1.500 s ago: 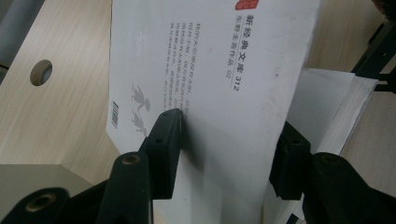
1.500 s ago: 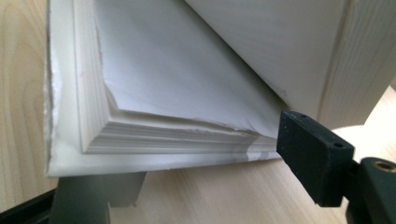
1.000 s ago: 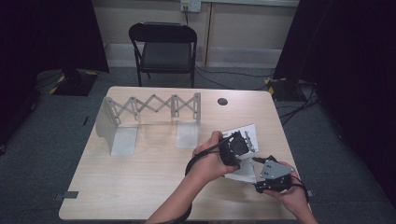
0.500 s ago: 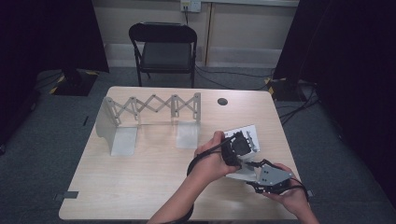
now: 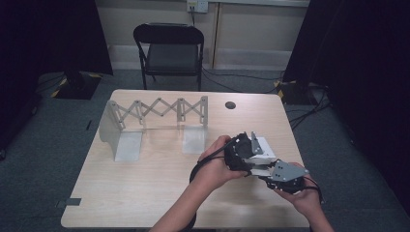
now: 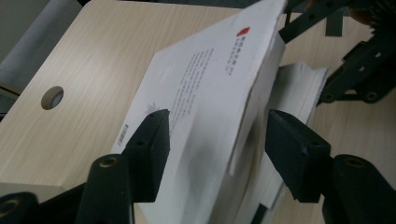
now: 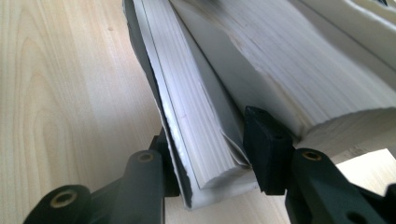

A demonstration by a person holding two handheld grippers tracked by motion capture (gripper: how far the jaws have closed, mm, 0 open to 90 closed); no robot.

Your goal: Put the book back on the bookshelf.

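My right claw [image 5: 265, 175] has slid in closer to the books than it was a moment ago. Before, it sat a bit more to the right and nearer to me. Now it is tucked under the near right corner of the pile. I think this means the lifting part has begun and I am getting ready to stand a book up.

The white book [image 6: 219, 93] is tipped up at the right side of the bench [image 5: 145, 193], close to me. Its cover with small print and a little red mark leans over. A second book [image 6: 299, 88] lies flat under it and just to its right.

My left claw [image 6: 217, 140] is spread wide. The tipped white book sits between its two black jaws, but neither jaw presses on it yet. One jaw is just beside the cover and the other is just beside the page edge.

My right claw is pinching. In the right gripper view a thick bunch of pages [image 7: 191, 116] and the dark cover are squeezed between its jaws, near the book's corner. More pages bulge out to the right of the jaw.

Far to the left stands a white folding book rack [image 5: 154, 113]. It is well apart from the books, so I guess they go there next.
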